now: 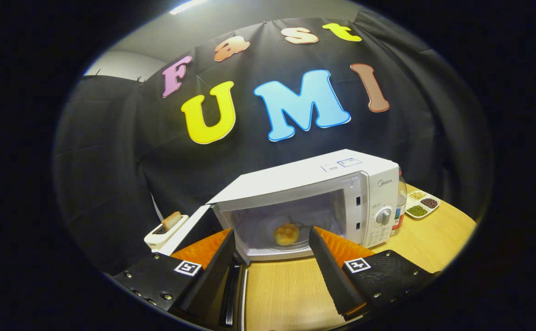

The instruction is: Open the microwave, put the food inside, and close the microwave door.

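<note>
Food [286,234] lies inside microwave [323,193], beyond hand-held gripper [271,239] (fingers apart).

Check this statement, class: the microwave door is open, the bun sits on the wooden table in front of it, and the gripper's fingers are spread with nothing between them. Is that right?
One detail is wrong. The bun lies inside the microwave, on its glass plate, not on the table. The gripper view shows it. The door is open, and the gripper has its fingers spread with nothing held.
</note>
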A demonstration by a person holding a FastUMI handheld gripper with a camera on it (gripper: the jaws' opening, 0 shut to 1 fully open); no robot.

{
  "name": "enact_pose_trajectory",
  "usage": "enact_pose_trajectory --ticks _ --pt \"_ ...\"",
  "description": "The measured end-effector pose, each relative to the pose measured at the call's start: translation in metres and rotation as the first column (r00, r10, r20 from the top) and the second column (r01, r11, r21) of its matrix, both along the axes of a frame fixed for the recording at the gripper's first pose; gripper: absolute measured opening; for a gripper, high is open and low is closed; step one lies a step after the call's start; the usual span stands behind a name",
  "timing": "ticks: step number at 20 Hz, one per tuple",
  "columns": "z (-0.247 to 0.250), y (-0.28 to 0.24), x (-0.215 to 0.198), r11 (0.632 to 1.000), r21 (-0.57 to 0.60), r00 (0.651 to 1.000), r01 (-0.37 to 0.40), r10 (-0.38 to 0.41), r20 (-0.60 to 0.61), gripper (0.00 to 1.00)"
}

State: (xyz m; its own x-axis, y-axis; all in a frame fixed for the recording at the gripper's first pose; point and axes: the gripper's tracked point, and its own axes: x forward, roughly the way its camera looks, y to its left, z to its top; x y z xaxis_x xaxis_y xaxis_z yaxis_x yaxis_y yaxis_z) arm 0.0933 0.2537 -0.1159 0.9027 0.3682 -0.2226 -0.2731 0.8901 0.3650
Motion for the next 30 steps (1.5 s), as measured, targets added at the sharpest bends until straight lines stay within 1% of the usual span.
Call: enact_pose_trajectory --ticks 2,5,8,12,15,19,21,24,25,26,27,28,29,30 --pt "0.019 0.01 -0.018 0.999 0.011 0.999 -0.039 0.039 0.028 0.97" --pt "0.047 0.029 -0.045 0.993 -0.002 0.989 -0.122 0.121 0.082 0.97" --pt "0.071 0.055 -0.073 0.978 0.006 0.97 -0.208 0.205 0.131 0.97" --pt "0.088 0.091 -0.109 0.95 0.001 0.936 -0.313 0.308 0.172 0.97" --pt "0.094 0.119 -0.141 0.916 -0.018 0.897 -0.4 0.395 0.197 0.97" --pt "0.093 0.157 -0.183 0.85 -0.041 0.829 -0.525 0.522 0.201 0.97" --pt "0.084 0.172 -0.201 0.813 -0.042 0.796 -0.581 0.578 0.18 0.97" --pt "0.058 0.193 -0.223 0.758 -0.023 0.753 -0.652 0.65 0.105 0.97" --pt "0.045 0.198 -0.23 0.744 -0.023 0.741 -0.668 0.668 0.072 0.93" --pt "0.03 0.2 -0.237 0.732 -0.028 0.731 -0.681 0.682 0.033 0.86" --pt "0.015 0.2 -0.239 0.728 -0.037 0.729 -0.684 0.685 -0.004 0.79" --pt "0.002 0.199 -0.24 0.728 -0.044 0.73 -0.684 0.683 -0.036 0.56" --pt "-0.009 0.199 -0.239 0.731 -0.055 0.733 -0.68 0.677 -0.059 0.45" --pt "-0.019 0.196 -0.234 0.747 -0.071 0.75 -0.661 0.656 -0.086 0.29"
